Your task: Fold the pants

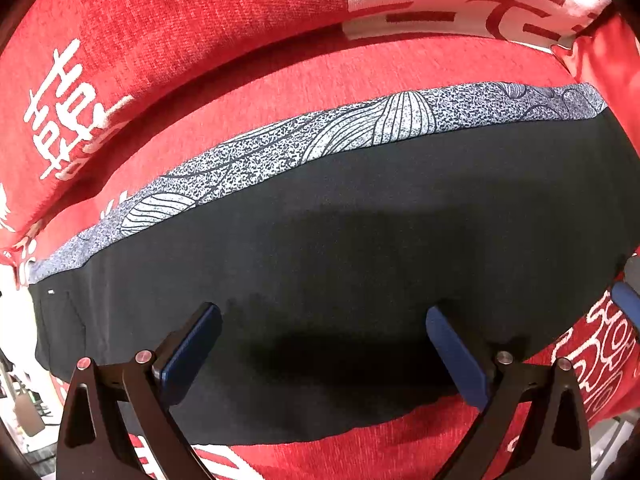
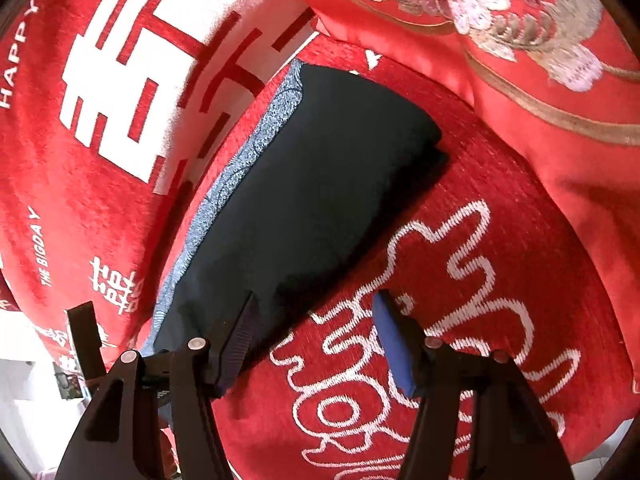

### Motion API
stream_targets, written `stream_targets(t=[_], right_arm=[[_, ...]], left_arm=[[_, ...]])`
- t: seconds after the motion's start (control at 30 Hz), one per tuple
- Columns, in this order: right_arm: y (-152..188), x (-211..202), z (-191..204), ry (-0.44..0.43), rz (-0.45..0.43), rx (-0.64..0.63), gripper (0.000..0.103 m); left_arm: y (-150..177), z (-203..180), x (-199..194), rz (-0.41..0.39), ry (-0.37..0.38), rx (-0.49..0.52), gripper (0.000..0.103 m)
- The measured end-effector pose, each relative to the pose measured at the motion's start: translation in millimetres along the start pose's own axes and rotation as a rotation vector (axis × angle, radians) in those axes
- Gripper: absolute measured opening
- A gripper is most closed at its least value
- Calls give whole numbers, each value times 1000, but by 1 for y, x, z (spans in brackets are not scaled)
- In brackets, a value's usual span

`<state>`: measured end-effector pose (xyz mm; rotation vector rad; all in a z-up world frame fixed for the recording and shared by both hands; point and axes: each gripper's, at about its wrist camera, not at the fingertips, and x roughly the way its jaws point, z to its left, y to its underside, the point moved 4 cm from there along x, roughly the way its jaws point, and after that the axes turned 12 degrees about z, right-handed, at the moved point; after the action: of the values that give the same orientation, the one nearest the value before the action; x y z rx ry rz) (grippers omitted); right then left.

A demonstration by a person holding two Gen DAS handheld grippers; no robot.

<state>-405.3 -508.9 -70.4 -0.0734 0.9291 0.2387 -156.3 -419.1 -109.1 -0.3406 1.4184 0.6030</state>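
Note:
The pants (image 1: 360,216) are dark, near black, with a grey-and-white leaf-print band (image 1: 280,152) along the far edge. They lie flat in a long folded strip on the red sofa seat (image 1: 320,76). My left gripper (image 1: 322,320) is open and empty, hovering over the near half of the strip. In the right wrist view the pants (image 2: 304,184) run away from me to the upper right. My right gripper (image 2: 314,304) is open and empty at their near right edge, left finger over the dark cloth, right finger over the red cover.
The red sofa cover (image 2: 460,300) has white swirl and character patterns. A red backrest cushion (image 1: 120,52) rises behind the pants. A red embroidered flower pillow (image 2: 500,32) stands at the far right. The seat's front edge (image 1: 360,456) is close below the left gripper.

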Motion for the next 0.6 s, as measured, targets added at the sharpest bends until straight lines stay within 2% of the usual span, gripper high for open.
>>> stream_targets(t=[0.33,0.47,0.6], right_arm=[[4,-4,-18,-162,-77,7,65],[-14,0,-24,-246,-147,26,65],[-38,7,-14,-272,-194,9,67]], left_arm=[[2,1,0,-10,6,5,103],[4,0,-1,-24,0,8,103],[6,-3,-1,-35,0,9,103]])
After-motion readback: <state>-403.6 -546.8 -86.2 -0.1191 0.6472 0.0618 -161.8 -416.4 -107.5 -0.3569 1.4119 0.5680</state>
